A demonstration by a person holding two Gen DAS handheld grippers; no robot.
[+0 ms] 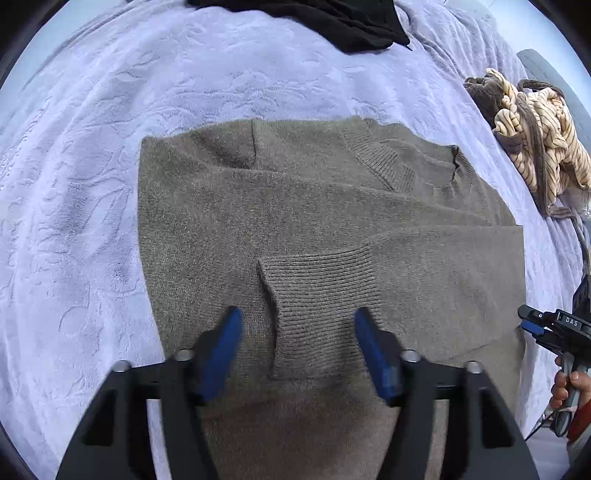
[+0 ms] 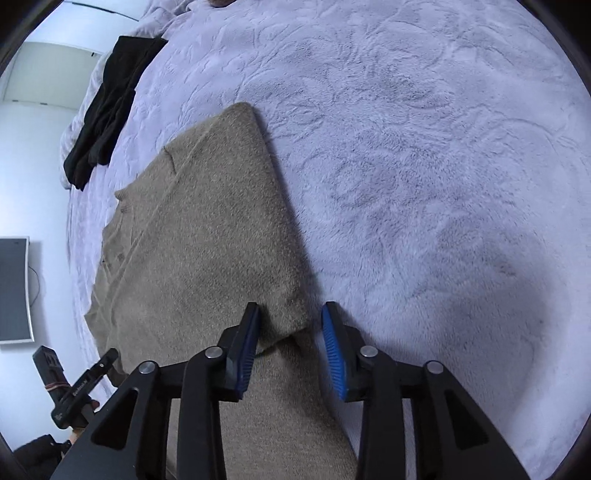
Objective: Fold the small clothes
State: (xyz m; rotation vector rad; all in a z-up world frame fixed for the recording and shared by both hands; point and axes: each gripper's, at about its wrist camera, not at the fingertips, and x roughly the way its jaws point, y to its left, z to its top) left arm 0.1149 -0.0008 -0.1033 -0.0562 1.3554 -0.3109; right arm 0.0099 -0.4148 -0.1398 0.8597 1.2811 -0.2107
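A grey-brown knit sweater (image 1: 314,206) lies flat on the lavender bedspread (image 1: 92,184), sleeves folded in across the body. My left gripper (image 1: 298,314) is open above the sweater, its blue pads either side of a ribbed sleeve cuff (image 1: 314,295), holding nothing. In the right wrist view my right gripper (image 2: 290,310) is open over the sweater's (image 2: 207,251) edge, where a folded corner (image 2: 295,317) sits between the pads. The right gripper also shows in the left wrist view (image 1: 532,325) at the sweater's right edge.
A black garment (image 1: 332,22) lies at the far edge of the bed, also in the right wrist view (image 2: 99,110). A crumpled cream striped garment (image 1: 532,136) lies at the right. A wall-mounted screen (image 2: 13,288) hangs beyond the bed.
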